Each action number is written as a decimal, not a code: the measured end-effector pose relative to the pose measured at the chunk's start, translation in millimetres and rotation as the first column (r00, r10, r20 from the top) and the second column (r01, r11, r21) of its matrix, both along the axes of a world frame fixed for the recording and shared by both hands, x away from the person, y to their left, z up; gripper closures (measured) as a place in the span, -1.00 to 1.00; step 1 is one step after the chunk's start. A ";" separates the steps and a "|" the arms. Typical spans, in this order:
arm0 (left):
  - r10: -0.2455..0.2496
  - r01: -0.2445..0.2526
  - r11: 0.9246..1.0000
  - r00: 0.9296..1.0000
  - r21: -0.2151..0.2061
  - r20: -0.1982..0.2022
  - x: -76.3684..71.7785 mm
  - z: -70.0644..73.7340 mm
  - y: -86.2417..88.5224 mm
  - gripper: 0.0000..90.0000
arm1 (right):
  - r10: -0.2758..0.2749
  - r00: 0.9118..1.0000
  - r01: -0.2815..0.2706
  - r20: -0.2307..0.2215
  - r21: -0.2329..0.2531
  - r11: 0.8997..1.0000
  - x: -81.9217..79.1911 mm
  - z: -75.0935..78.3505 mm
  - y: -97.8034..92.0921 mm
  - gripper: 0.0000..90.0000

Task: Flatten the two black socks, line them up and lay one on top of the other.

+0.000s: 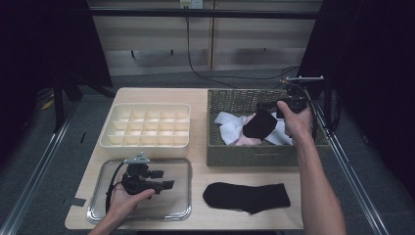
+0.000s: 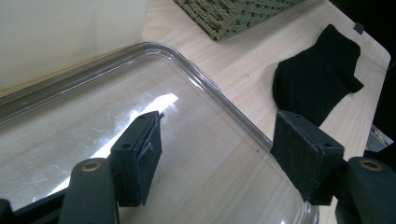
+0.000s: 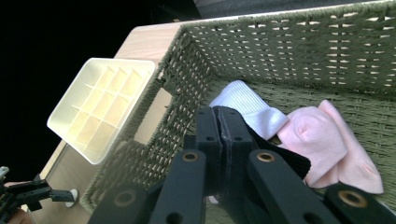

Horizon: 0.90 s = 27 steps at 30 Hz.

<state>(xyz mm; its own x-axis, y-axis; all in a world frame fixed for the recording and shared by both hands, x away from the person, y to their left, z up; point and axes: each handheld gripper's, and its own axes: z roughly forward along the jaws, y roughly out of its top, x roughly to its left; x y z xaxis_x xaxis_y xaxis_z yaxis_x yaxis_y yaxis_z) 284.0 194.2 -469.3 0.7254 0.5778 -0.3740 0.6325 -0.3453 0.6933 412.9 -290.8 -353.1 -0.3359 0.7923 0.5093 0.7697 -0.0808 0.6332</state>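
A black sock (image 1: 259,125) hangs over the wicker basket (image 1: 254,155), pinched in my right gripper (image 1: 268,107). In the right gripper view the jaws (image 3: 219,116) are pressed together on the sock's ribbed black fabric (image 3: 290,164). Under it lie a white sock (image 3: 247,106) and a pink sock (image 3: 327,144). A second black sock (image 1: 247,197) lies flat on the table in front of the basket, and in the left gripper view it (image 2: 317,79) sits past the tray's corner. My left gripper (image 1: 164,179) rests open over the clear tray (image 1: 178,211), nothing between its jaws (image 2: 217,128).
A cream divided organiser (image 1: 147,126) stands behind the tray, left of the basket. The tray's rim (image 2: 210,86) runs close under the left jaws. Bare wood (image 1: 195,196) separates the tray from the flat sock. Metal rails flank the table on both sides.
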 end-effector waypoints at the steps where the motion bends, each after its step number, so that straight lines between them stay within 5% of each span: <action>1: 0.000 0.000 1.000 1.000 0.000 0.000 0.0 0.0 0.0 -0.27 | 0.000 1.000 0.000 0.000 0.000 1.000 0.0 0.0 0.0 0.94; 27: 0.018 -0.018 1.000 1.000 0.010 0.001 2.3 -2.1 0.8 -0.27 | 0.033 0.995 -0.041 0.099 0.077 0.996 -18.5 33.2 8.1 0.94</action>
